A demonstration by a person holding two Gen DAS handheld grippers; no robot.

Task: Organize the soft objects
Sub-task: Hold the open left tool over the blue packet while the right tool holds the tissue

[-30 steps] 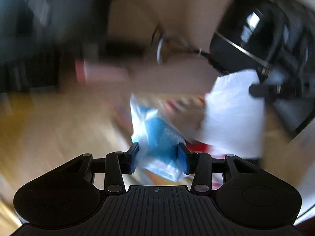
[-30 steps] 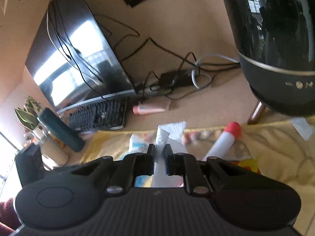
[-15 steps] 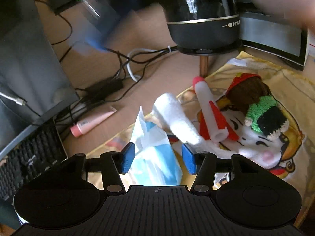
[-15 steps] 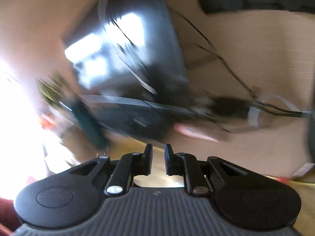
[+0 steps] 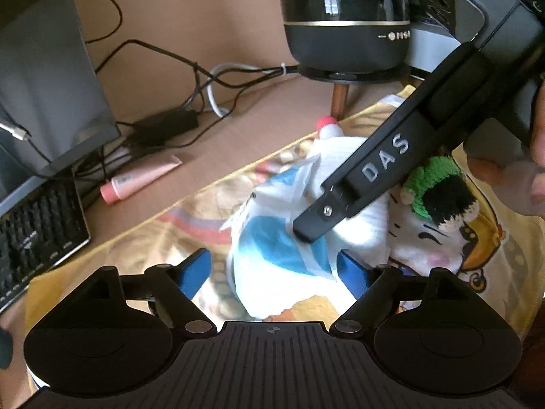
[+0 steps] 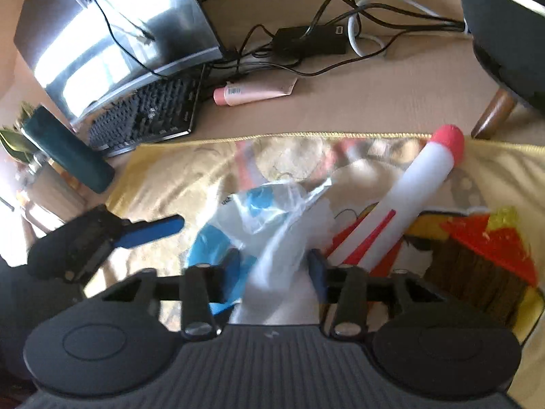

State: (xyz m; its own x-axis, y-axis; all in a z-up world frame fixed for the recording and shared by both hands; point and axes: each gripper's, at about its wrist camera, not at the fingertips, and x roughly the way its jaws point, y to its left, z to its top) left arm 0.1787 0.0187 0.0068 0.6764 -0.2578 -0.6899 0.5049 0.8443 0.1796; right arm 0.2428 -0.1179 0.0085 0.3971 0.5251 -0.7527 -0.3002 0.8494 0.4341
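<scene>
A blue and white plastic packet (image 5: 279,248) lies on the yellow cartoon cloth (image 5: 190,218), between the blue pads of my open left gripper (image 5: 274,269) without being pinched. One black finger (image 5: 340,201) of the right gripper reaches in from the upper right, its tip at the packet. In the right wrist view, my right gripper (image 6: 275,267) stands open astride a white cloth (image 6: 276,272) beside the packet (image 6: 259,204). A white foam rocket (image 6: 419,191) with a red tip lies to its right. A green and black crocheted toy (image 5: 439,197) sits further right.
A black round appliance (image 5: 347,17) on wooden legs stands behind the cloth. A monitor (image 5: 44,68), a keyboard (image 5: 37,231), tangled cables with an adapter (image 5: 163,124) and a pink tube (image 5: 139,179) occupy the desk at the left. A person's hand (image 5: 531,177) shows at the right edge.
My left gripper has opened and let go of the packet, which now rests on the cloth. The right gripper swung back from the monitor side and opened over the white cloth.
</scene>
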